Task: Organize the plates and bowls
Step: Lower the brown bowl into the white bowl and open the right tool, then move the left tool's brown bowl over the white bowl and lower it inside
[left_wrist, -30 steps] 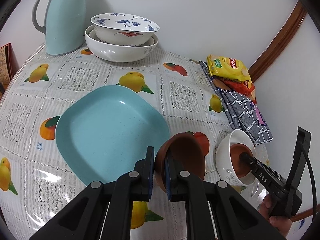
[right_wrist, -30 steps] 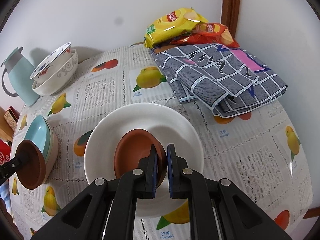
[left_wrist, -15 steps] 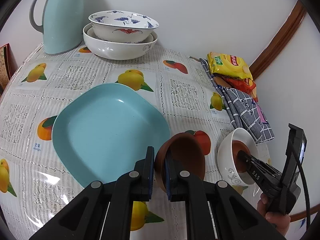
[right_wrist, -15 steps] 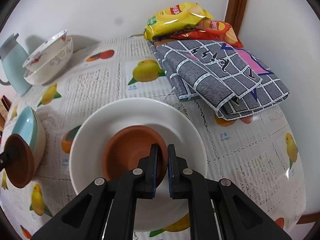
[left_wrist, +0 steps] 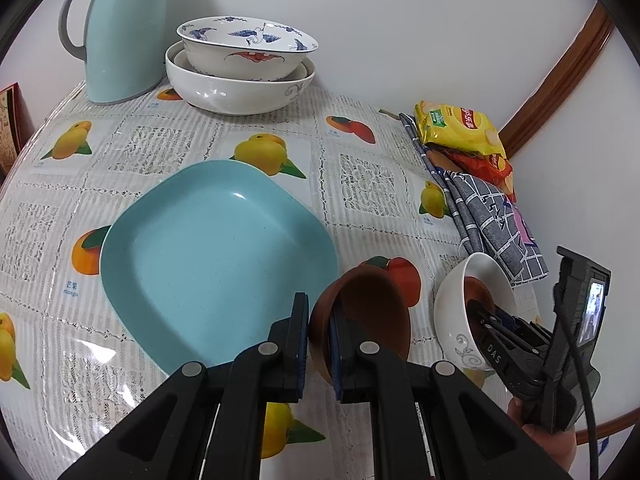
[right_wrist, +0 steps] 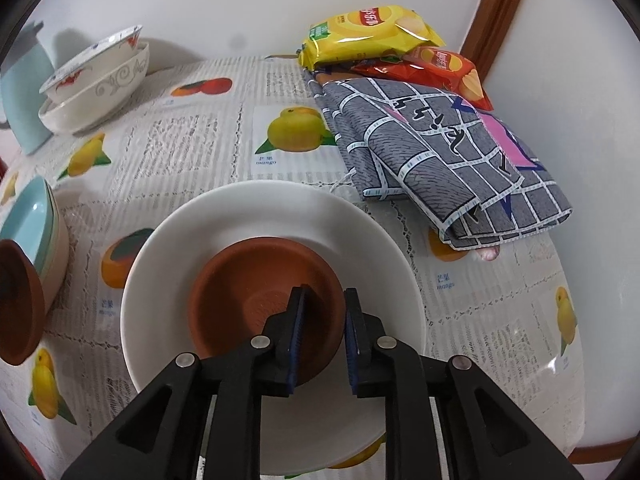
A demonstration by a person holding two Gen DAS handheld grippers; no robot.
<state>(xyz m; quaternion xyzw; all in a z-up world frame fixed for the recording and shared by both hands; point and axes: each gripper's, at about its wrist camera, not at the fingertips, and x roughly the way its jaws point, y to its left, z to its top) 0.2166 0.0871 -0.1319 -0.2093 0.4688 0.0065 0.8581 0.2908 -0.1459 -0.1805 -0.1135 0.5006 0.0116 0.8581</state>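
Observation:
My left gripper [left_wrist: 319,316] is shut on the rim of a small brown bowl [left_wrist: 368,320], held above the table beside the square light-blue plate [left_wrist: 216,260]. My right gripper [right_wrist: 323,312] is open; its fingers straddle the near rim of a second brown bowl [right_wrist: 256,300] that rests inside a white bowl [right_wrist: 272,216]. The white bowl [left_wrist: 452,308] and right gripper [left_wrist: 480,316] also show in the left wrist view. The held brown bowl [right_wrist: 16,300] and blue plate [right_wrist: 28,216] show at the left edge of the right wrist view.
Two stacked large bowls [left_wrist: 240,64] and a light-blue thermos jug [left_wrist: 124,28] stand at the back by the wall. Chip bags [right_wrist: 368,28] and a folded grey checked cloth [right_wrist: 440,152] lie at the back right. The table edge [right_wrist: 576,400] is close on the right.
My right gripper has opened and let go of the brown bowl, which now rests in the white bowl. The left gripper still holds its brown bowl, nearly unmoved.

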